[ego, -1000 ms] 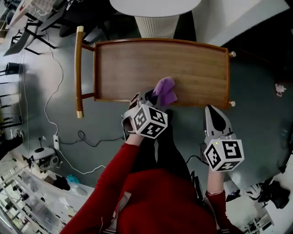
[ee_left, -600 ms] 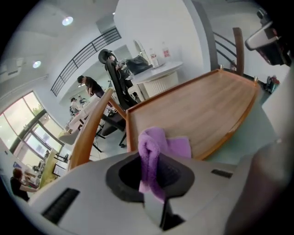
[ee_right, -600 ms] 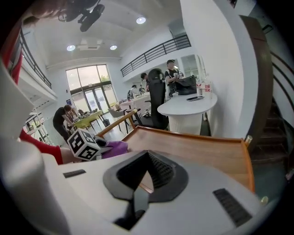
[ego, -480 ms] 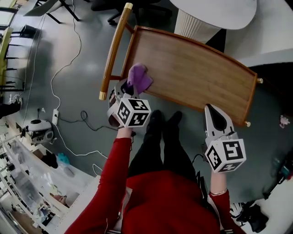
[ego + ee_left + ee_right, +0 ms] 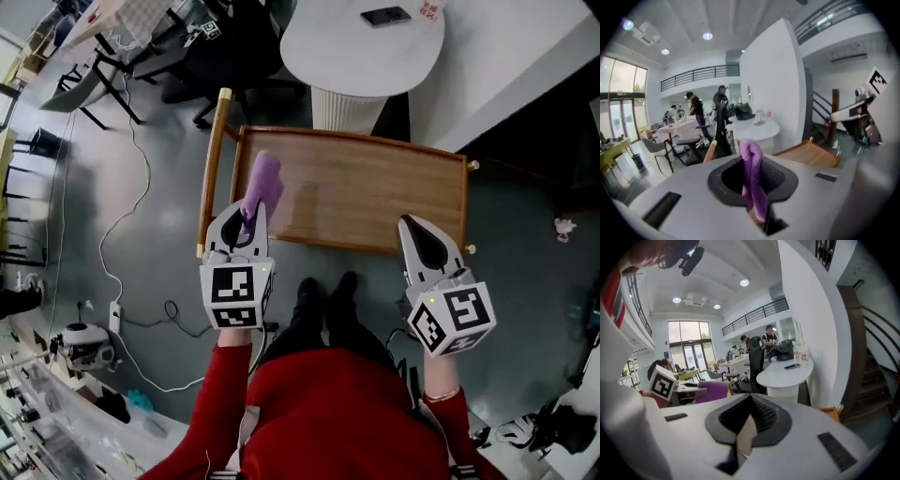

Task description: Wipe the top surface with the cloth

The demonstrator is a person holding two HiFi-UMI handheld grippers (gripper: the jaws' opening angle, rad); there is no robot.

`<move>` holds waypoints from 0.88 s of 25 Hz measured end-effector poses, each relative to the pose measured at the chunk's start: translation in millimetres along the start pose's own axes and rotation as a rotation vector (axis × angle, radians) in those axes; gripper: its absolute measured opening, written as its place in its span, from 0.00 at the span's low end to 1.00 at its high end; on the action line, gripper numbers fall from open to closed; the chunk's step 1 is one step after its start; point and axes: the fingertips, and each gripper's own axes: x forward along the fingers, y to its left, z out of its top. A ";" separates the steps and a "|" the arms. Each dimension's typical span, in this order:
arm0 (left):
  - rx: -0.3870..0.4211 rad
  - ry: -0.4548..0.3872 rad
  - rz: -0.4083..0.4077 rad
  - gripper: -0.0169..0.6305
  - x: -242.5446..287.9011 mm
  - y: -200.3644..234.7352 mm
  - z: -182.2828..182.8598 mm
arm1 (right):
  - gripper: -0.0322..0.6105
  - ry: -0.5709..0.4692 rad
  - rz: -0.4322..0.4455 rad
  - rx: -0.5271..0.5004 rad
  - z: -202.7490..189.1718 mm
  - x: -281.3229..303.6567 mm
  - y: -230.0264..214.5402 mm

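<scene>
The wooden cart top is rectangular with a raised rim. A purple cloth overlaps its left part; contact cannot be confirmed. The cart stands on the grey floor, near a white round table.

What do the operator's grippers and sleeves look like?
Both the left gripper and right gripper are pale grey tapered shells, black inside. Each carries a white cube with black square markers. The sleeves are red.
</scene>
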 end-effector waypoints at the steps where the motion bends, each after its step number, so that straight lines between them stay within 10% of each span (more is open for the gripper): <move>1: -0.002 -0.080 -0.043 0.10 1.5 -7.6 28.6 | 0.06 -0.059 -0.017 -0.019 17.6 -4.4 -2.5; 9: 0.014 -0.354 -0.250 0.10 -27.9 -75.8 144.8 | 0.06 -0.283 -0.075 -0.100 93.1 -49.6 -5.0; 22: -0.001 -0.462 -0.382 0.10 -54.3 -127.7 150.0 | 0.06 -0.355 0.009 -0.129 90.9 -65.4 0.7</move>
